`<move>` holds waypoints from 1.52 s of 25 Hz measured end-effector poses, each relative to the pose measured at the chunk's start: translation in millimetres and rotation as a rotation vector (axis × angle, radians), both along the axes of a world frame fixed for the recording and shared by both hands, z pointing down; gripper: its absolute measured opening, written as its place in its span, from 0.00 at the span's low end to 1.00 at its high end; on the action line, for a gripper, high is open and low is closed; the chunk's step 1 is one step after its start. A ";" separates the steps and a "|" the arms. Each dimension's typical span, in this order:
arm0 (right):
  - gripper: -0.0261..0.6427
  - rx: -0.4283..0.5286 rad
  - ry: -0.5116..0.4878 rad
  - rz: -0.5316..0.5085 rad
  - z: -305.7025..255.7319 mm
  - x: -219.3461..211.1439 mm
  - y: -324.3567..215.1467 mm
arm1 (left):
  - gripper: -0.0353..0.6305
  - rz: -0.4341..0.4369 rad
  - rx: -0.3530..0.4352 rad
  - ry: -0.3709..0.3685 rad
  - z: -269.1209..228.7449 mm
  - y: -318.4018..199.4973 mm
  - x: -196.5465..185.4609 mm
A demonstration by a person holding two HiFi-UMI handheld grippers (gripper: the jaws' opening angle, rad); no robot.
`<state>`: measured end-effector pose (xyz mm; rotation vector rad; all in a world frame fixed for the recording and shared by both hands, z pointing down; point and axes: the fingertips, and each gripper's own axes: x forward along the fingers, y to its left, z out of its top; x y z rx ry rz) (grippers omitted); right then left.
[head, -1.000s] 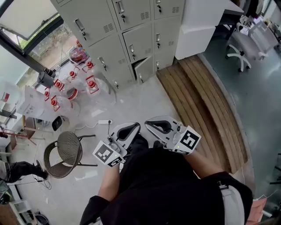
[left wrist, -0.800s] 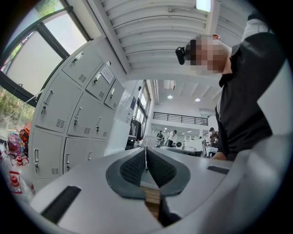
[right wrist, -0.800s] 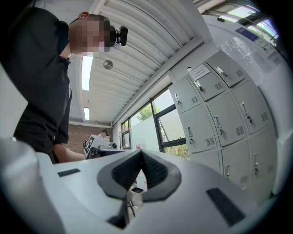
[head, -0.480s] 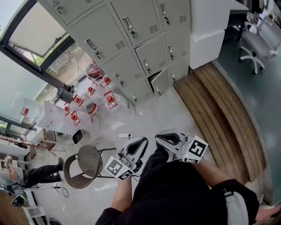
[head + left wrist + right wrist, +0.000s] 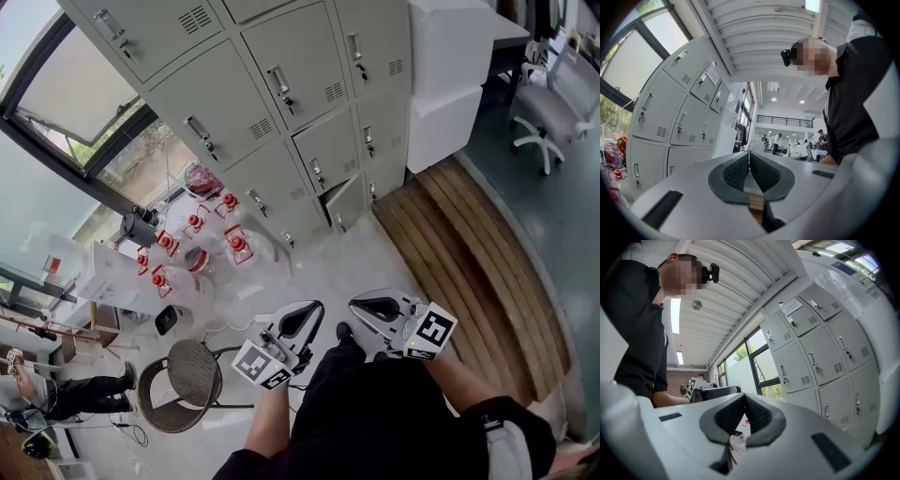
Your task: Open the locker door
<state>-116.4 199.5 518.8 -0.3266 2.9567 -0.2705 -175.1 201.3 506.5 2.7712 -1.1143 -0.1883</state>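
We find the left gripper (image 5: pixel 302 317) and the right gripper (image 5: pixel 373 306) held low and level in front of the person (image 5: pixel 375 412), each with its jaws closed together on nothing. We judge this a carrying posture for the approach. The lockers (image 5: pixel 281 84) stand well apart across the floor (image 5: pixel 309 262), one bottom door (image 5: pixel 348 201) slightly ajar, and no handle is within reach.

A round mesh chair (image 5: pixel 183 382) stands on the grey floor (image 5: pixel 309 267). Beyond it, red-capped clear jugs (image 5: pixel 234 246) cluster below a window (image 5: pixel 84 122); wooden planks (image 5: pixel 469 253) lie well right of it.
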 end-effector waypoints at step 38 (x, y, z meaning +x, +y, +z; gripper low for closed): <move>0.06 0.000 0.009 0.149 -25.8 -59.5 -253.6 | 0.08 0.149 0.036 0.038 -13.5 -246.4 -74.5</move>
